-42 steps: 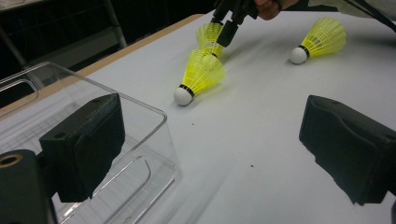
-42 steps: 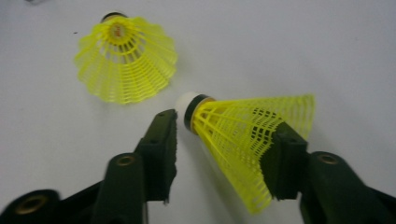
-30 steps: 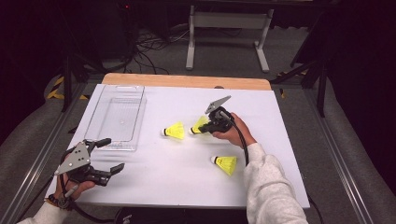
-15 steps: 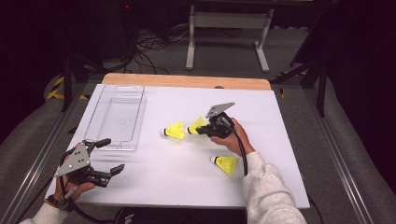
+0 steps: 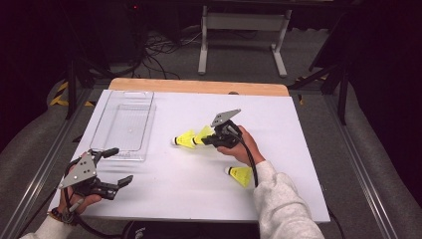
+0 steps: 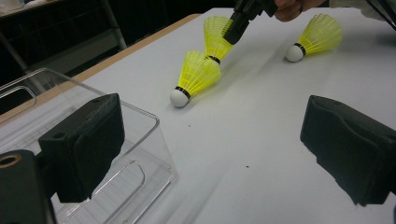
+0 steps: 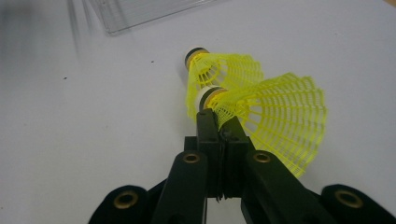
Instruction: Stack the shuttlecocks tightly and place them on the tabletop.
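Note:
Three yellow shuttlecocks with white corks are on or over the white table (image 5: pixel 298 124). My right gripper (image 5: pixel 206 141) (image 7: pixel 219 122) is shut on the mesh skirt of one shuttlecock (image 5: pixel 203 133) (image 7: pixel 280 126) (image 6: pixel 215 37), just behind its cork. It holds this low, close beside a second shuttlecock (image 5: pixel 185 140) (image 7: pixel 219 70) (image 6: pixel 194 77) lying on the table; whether the two touch I cannot tell. A third shuttlecock (image 5: pixel 240 174) (image 6: pixel 315 35) lies near the right forearm. My left gripper (image 5: pixel 119 166) (image 6: pixel 217 154) rests open and empty at the front left.
A clear plastic tray (image 5: pixel 149 127) (image 6: pixel 149 154) (image 7: pixel 140 14) stands empty at the left, just beyond the left gripper. A wooden strip (image 5: pixel 199 85) edges the table's far side. Dark floor, cables and a metal stand lie beyond.
The right gripper has carried its shuttlecock a little left, closer to the one lying on the table. The left gripper has stayed still.

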Demonstrator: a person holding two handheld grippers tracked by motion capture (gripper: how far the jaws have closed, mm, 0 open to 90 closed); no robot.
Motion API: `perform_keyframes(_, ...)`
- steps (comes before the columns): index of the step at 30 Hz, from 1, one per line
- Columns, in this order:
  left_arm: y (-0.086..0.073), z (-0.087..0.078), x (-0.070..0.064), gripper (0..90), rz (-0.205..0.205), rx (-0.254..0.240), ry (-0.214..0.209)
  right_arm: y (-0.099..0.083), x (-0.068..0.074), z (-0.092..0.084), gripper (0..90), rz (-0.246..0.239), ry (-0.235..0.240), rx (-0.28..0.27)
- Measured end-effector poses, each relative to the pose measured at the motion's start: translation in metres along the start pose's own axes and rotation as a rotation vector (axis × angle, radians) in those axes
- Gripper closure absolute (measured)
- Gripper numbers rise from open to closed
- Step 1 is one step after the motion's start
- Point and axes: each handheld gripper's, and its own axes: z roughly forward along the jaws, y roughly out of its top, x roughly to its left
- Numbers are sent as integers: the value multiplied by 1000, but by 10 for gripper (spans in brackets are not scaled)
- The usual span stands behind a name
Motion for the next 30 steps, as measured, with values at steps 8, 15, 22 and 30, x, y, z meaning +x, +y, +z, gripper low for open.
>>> perform_keyframes(8, 0, 1, -1, 73, 5, 2, -4, 4, 1, 9, 890, -16, 1, 26)
perform_keyframes(15, 0, 1, 0, 73, 7, 3, -5, 8, 1, 21, 848, -22, 13, 73)
perform_keyframes(22, 0, 1, 0, 73, 12, 7, -6, 4, 1, 26, 771, -22, 36, 143)
perform_keyframes(30, 1, 1, 0, 73, 17, 11, -4, -2, 0, 25, 683, -5, 48, 218)
